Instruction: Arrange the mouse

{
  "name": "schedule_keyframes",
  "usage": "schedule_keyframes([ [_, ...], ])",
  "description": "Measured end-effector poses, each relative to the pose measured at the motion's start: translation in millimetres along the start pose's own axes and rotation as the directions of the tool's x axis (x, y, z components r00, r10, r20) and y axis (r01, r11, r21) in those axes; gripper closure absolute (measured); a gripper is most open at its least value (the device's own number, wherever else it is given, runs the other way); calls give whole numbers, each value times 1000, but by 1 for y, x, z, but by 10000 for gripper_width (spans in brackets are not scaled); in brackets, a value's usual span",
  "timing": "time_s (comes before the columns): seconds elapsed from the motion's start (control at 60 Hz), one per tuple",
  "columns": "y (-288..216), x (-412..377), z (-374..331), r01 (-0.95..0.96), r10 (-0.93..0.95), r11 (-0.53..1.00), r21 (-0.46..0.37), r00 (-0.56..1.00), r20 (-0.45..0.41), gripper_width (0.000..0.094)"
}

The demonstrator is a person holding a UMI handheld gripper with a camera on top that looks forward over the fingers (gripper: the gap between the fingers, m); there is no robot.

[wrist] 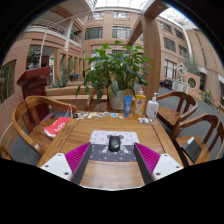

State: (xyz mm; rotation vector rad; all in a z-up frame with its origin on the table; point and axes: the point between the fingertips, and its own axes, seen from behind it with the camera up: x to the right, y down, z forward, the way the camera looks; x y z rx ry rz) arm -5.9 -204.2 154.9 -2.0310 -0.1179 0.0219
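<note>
Gripper (113, 160): released, fingers spread wide, grasping nothing; magenta pads (77, 156) on inner faces, angled outward over near edge of table (112, 176).
Mouse (114, 143): dark, resting on mat (113, 139), between and just ahead of fingers, clear gap at either side, touching neither pad.
Mat: light, speckled pattern, flat on wooden tabletop, centred ahead of gripper.
Red item (57, 126): flat, lying on table left of mat, near table edge; kind cannot be told.
Plant (116, 72): large, leafy, in pale pot, standing at far side of table beyond mat.
Bottles (140, 105): small group just right of plant pot, upright; one blue, one amber; rounded white container (152, 108) beside them.
Chairs (186, 118): wooden, curved backs, set around table at left and right.
Building (120, 30): brick, several storeys, windows and balcony, behind courtyard setting.
</note>
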Motion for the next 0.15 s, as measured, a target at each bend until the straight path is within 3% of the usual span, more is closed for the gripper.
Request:
schedule_keyframes([
  [0.15, 3, 0, -6, 10, -10, 1000, 0, 1000, -1, 80],
])
